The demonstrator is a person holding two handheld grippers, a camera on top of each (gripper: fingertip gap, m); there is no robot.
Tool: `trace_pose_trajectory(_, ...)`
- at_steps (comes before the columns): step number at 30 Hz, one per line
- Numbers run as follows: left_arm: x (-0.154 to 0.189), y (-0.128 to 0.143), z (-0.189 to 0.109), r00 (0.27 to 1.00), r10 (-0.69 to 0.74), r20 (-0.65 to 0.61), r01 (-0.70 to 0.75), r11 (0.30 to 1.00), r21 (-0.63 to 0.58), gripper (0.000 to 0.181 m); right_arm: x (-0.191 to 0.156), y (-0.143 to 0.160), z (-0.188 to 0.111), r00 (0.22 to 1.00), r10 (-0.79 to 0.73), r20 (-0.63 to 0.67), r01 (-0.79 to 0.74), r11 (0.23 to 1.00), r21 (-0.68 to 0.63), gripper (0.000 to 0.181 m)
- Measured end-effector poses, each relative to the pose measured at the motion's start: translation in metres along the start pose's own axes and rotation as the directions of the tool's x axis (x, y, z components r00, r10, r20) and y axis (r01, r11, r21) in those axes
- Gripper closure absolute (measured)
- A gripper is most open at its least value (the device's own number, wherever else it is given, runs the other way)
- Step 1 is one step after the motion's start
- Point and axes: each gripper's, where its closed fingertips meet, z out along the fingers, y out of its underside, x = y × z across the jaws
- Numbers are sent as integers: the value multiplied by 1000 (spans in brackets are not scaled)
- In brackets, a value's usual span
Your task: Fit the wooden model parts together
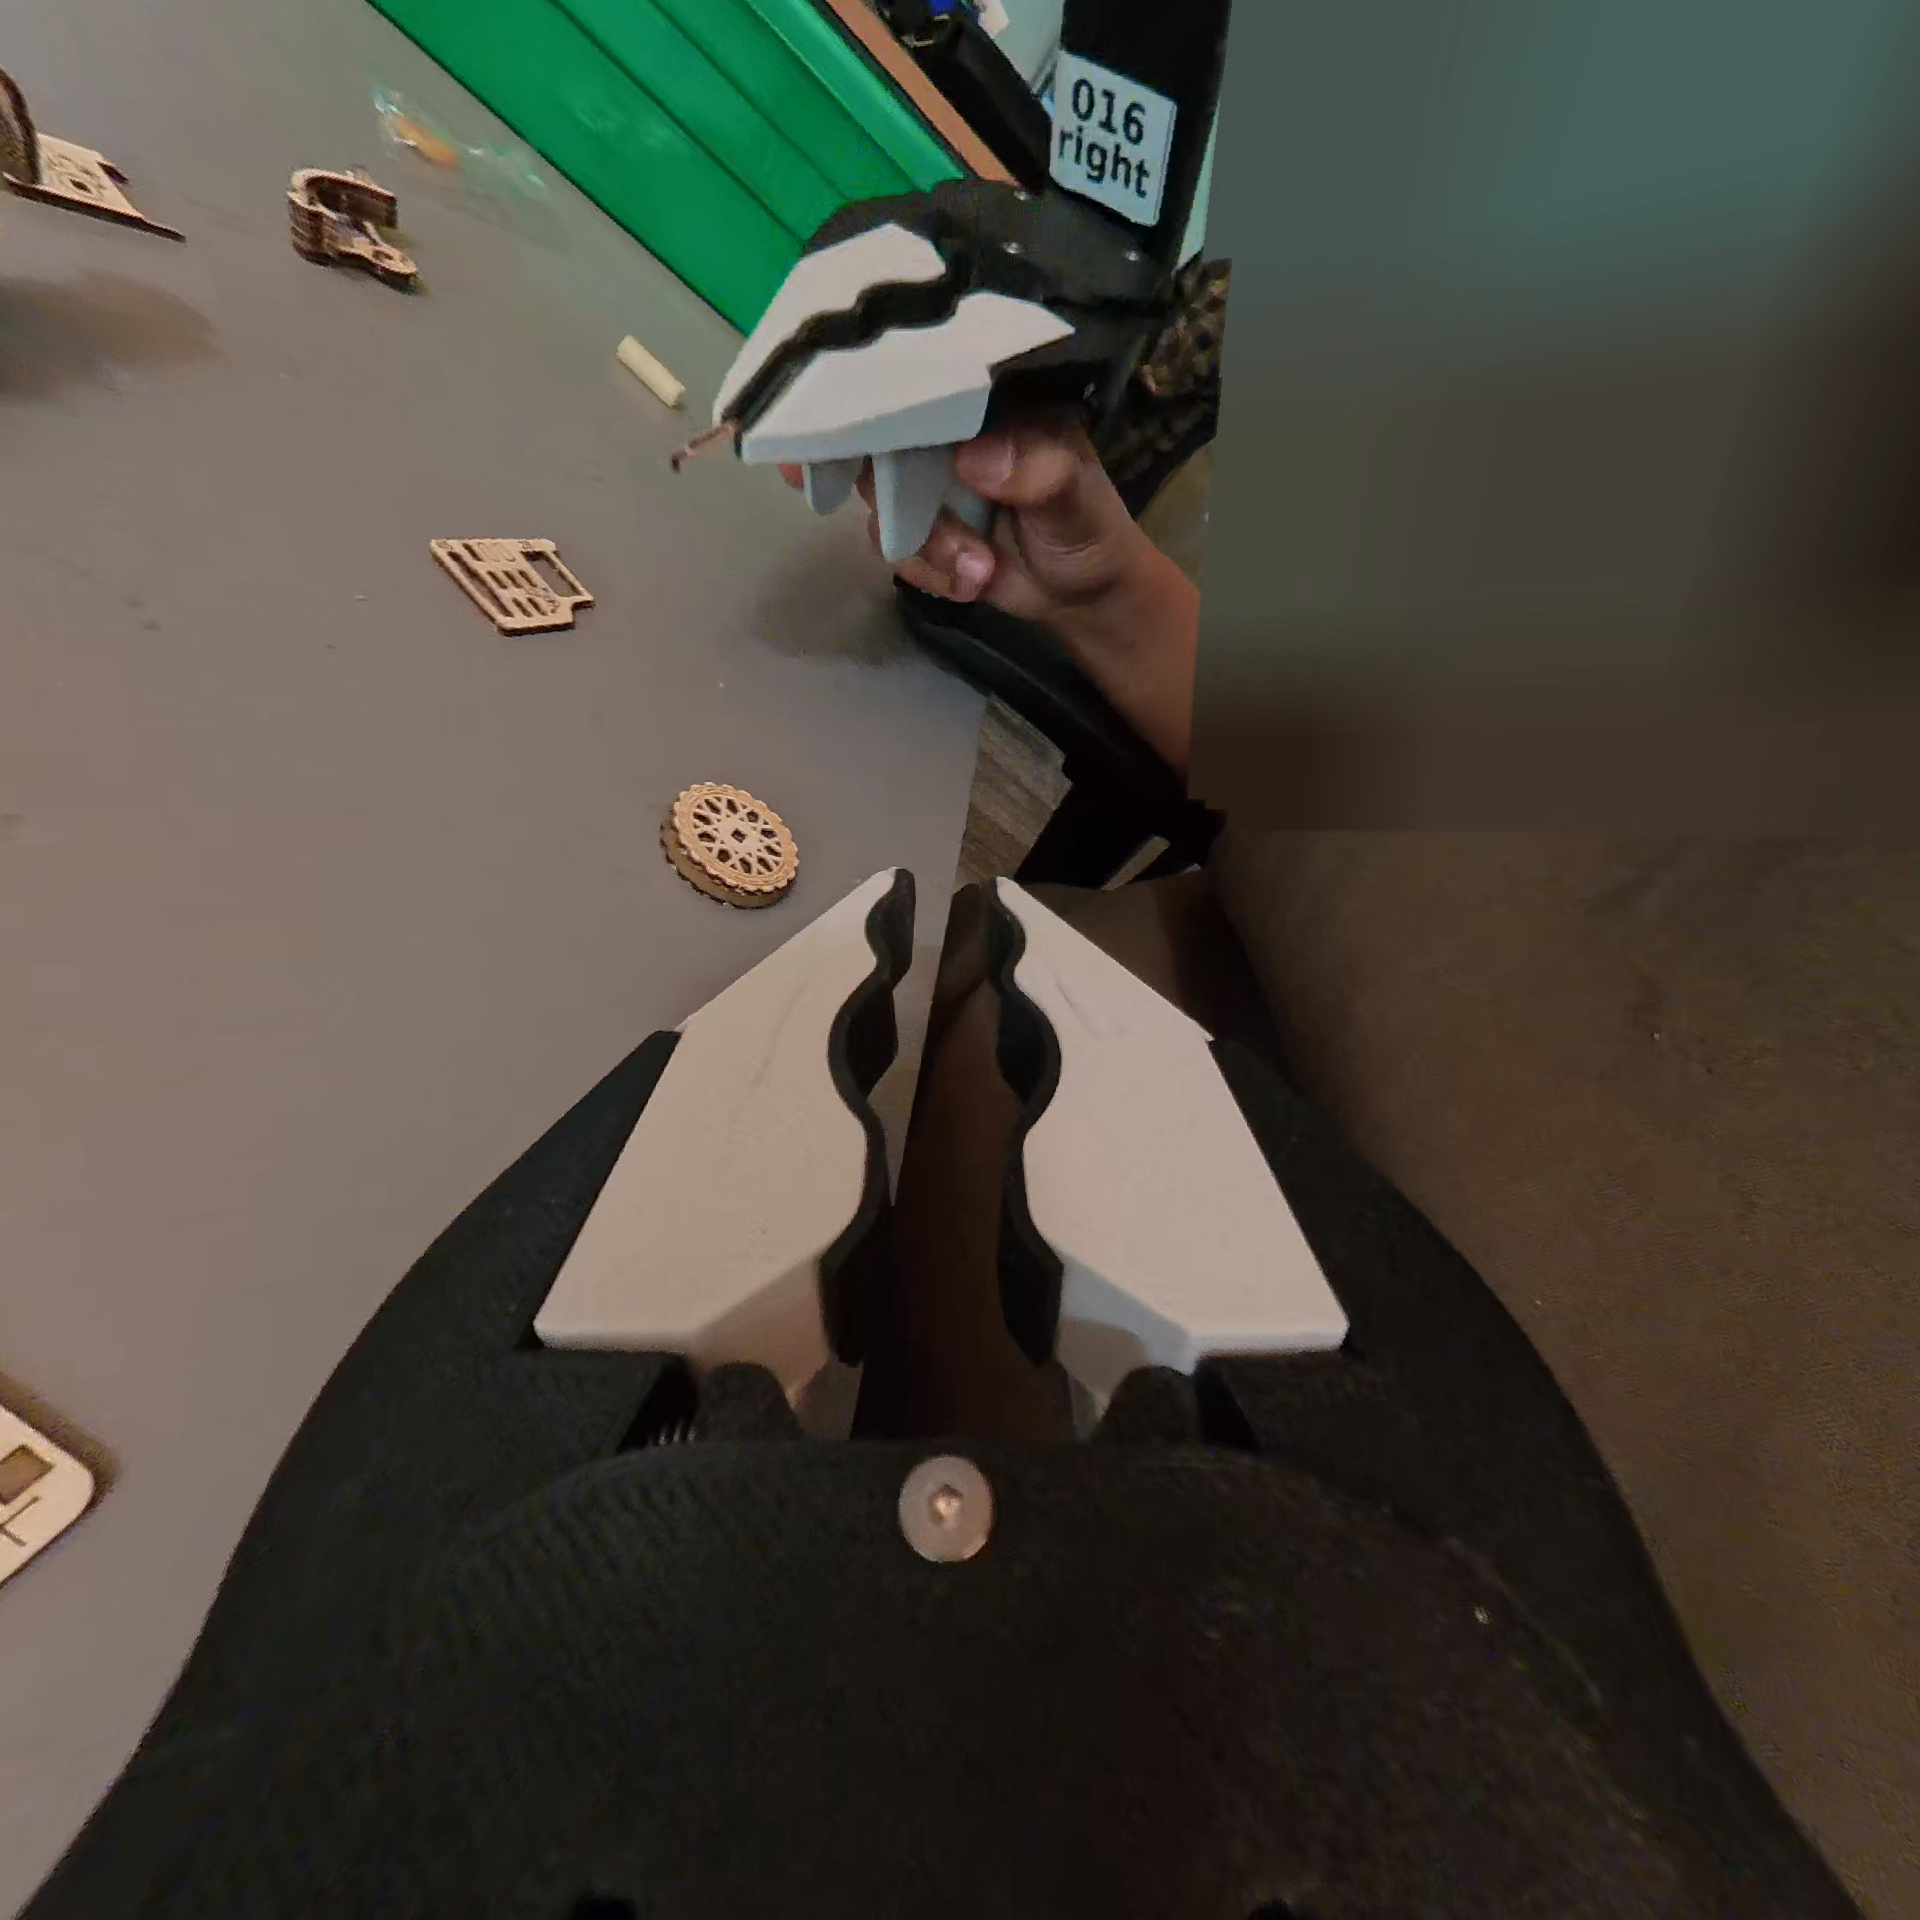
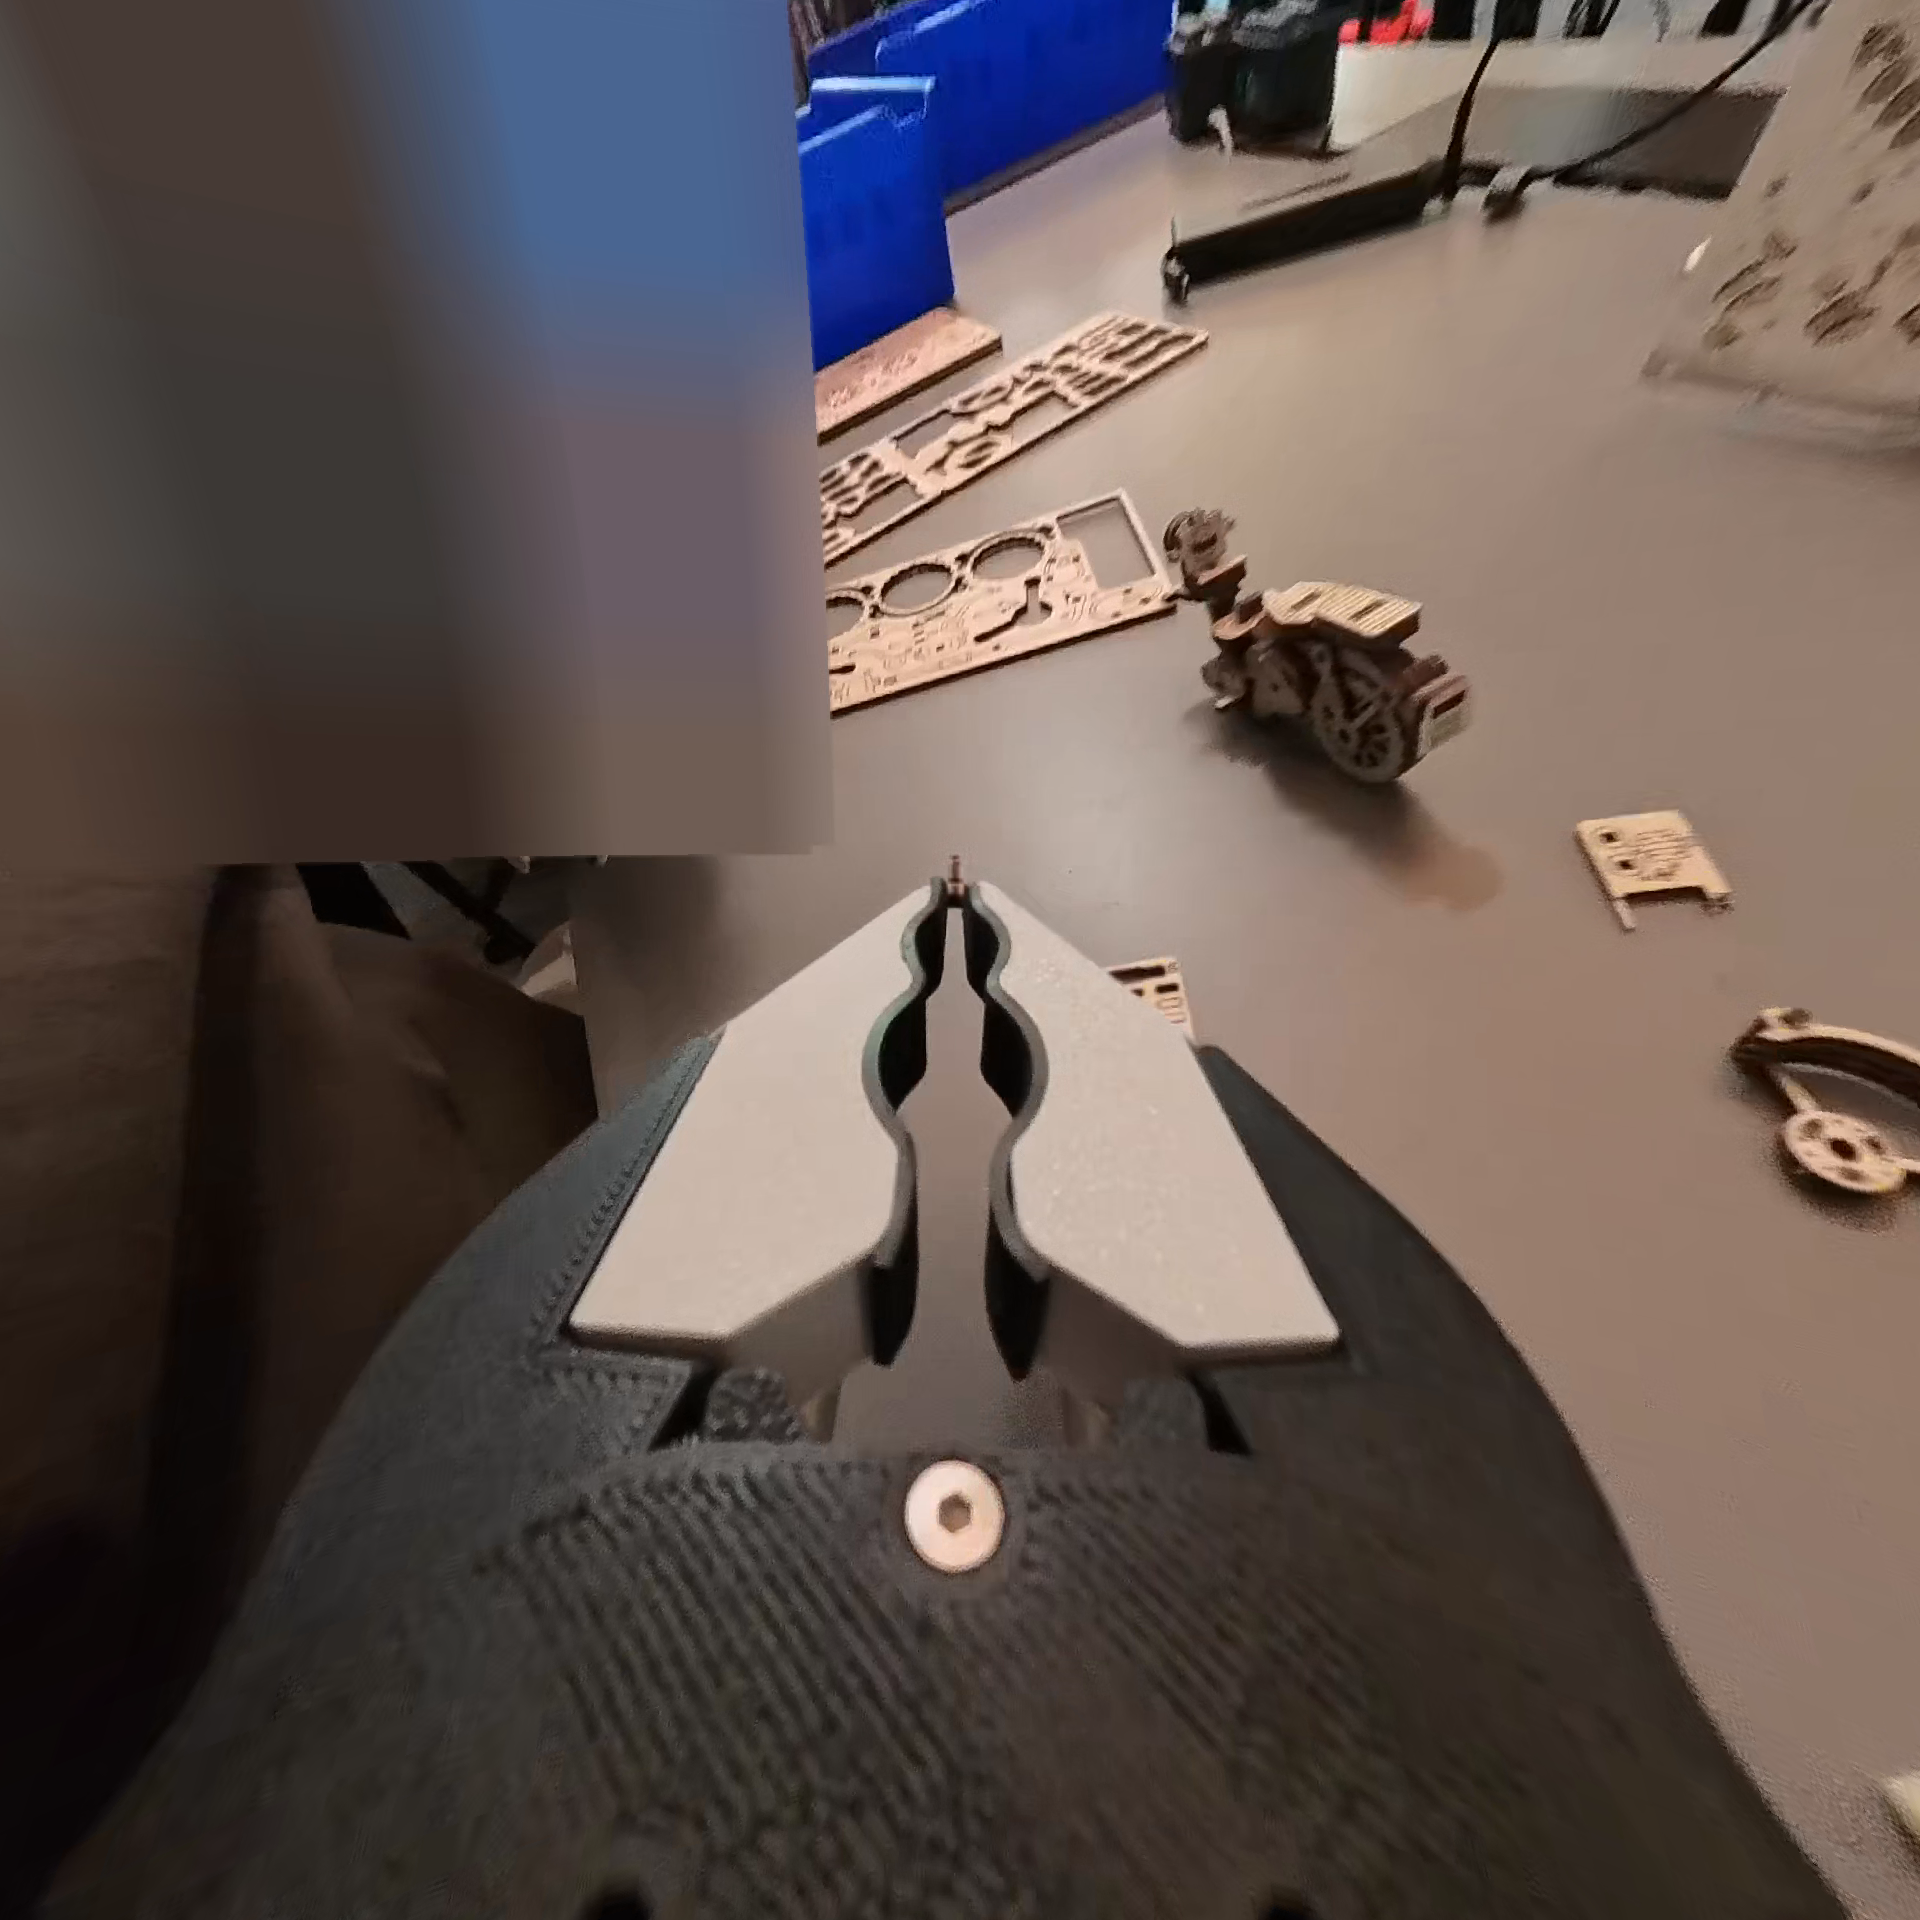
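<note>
My right gripper point(image 2: 954, 902) is shut on a small thin dark wooden piece point(image 2: 954, 871) that sticks out past its tips. In the left wrist view the right gripper point(image 1: 732, 421) hovers above the grey table point(image 1: 312, 935) with the wooden piece point(image 1: 698, 447) held in it. My left gripper point(image 1: 943, 894) is empty, its jaws a narrow gap apart, at the table's edge. A round wooden wheel point(image 1: 732, 844) lies just left of its tips. A part-built wooden motorcycle point(image 2: 1340, 665) stands on the table, ahead and right of the right gripper.
Flat wooden panels point(image 1: 511, 582) point(image 2: 1652, 862), a curved stacked part point(image 1: 348, 223) point(image 2: 1829, 1101) and cut-out wooden sheets point(image 2: 997, 613) lie around. A small white stick point(image 1: 651, 371) lies near a green bin point(image 1: 675, 135). Blue bins point(image 2: 883, 239) and a black device point(image 2: 1299, 223) stand at the back. My hands' fingertips stand some 12 centimetres from each other. The round wooden wheel point(image 1: 732, 844) sits 6 centimetres or so from the ends of my left fingers. From the right gripper's tips to the part-built wooden motorcycle point(image 2: 1340, 665) is close to 12 centimetres.
</note>
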Motion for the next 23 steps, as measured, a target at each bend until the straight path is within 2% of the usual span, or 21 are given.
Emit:
trace_pose_trajectory(5,-7,-3,1,1000,-9,17,9,1000,3,170,-7,5,9,992,92,87,-93,996,4,181)
trace_pose_trajectory(15,-15,-10,-2,998,-56,19,56,998,39,170,-1,-4,3,979,165,117,-174,982,69,181)
trace_pose_trajectory(23,-21,-11,-4,997,-50,54,47,998,45,170,0,-4,4,979,170,117,-178,982,67,180)
